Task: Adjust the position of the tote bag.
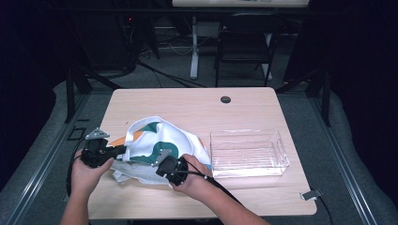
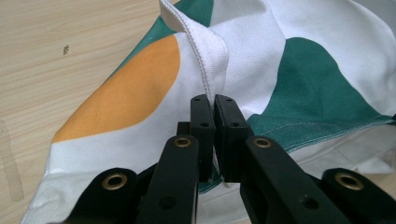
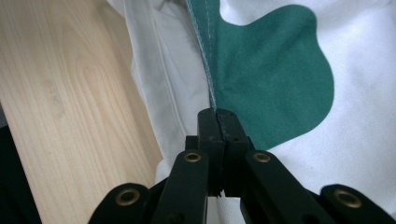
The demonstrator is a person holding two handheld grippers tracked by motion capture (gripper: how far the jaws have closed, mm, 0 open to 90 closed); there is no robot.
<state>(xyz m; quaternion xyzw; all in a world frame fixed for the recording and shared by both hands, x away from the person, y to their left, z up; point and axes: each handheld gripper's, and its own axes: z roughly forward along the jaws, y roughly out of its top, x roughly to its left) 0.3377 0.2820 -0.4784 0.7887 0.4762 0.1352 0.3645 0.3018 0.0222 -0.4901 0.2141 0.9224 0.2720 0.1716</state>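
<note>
Both tongs — left tongs (image 2: 214,103), right tongs (image 3: 218,116) — pinch hems of a limp white, green and orange fabric bag (image 1: 162,140); soft, light, best held by seams.

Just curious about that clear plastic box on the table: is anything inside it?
No, the clear box sits bare beside the cloth bag, with nothing in it.

dim lab: black curtains (image 1: 28,70), cables (image 1: 173,47), folding chair (image 1: 244,42), desk (image 1: 197,110)
</note>
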